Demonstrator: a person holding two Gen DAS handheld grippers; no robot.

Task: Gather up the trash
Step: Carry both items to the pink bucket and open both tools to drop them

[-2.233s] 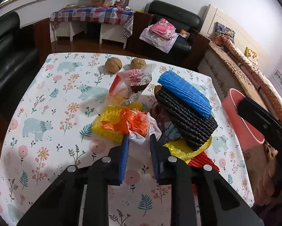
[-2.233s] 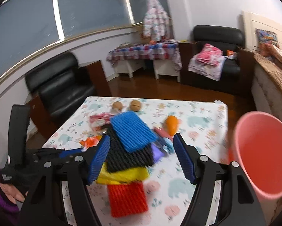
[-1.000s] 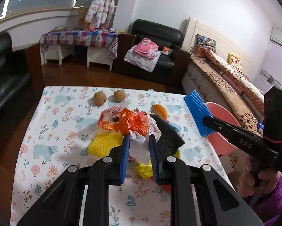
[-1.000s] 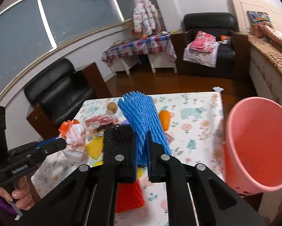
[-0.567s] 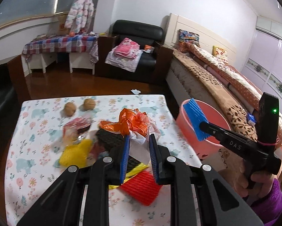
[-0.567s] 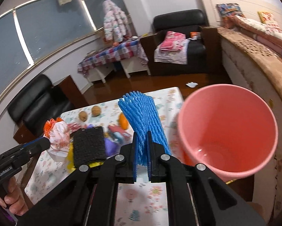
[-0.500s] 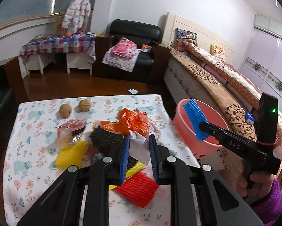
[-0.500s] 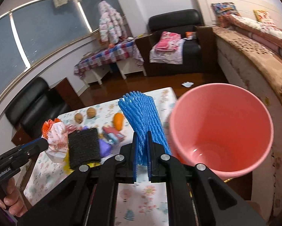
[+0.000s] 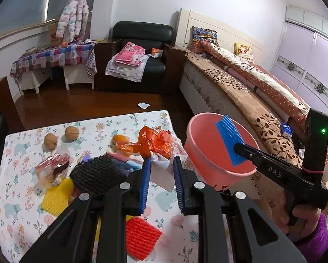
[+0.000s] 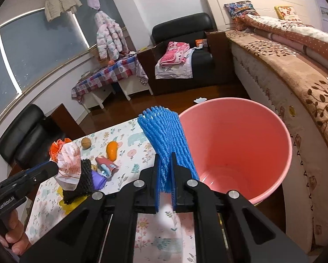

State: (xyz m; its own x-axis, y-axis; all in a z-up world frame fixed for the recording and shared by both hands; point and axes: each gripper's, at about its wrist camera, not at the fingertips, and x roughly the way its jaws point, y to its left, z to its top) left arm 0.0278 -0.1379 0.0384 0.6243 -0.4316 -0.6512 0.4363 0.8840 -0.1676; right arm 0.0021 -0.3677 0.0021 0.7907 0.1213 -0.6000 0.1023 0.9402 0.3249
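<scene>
Right wrist view: right gripper [image 10: 165,171] is clamped on the blue net [image 10: 168,140], held at the near rim of the pink bin [image 10: 282,171], which stands beside the table [image 10: 142,153].
Left wrist view: left gripper [image 9: 161,175] pinches a crumpled bag [image 9: 157,144], orange and white, above the table [image 9: 21,168] next to the bin [image 9: 199,162].
Blue net: its free end reaches over the bin's mouth [image 9: 228,138].
On the table: black net [image 9: 95,175], yellow net [image 9: 54,195], red net [image 9: 142,236], two walnuts [image 9: 71,132], an orange fruit [image 10: 111,150].
</scene>
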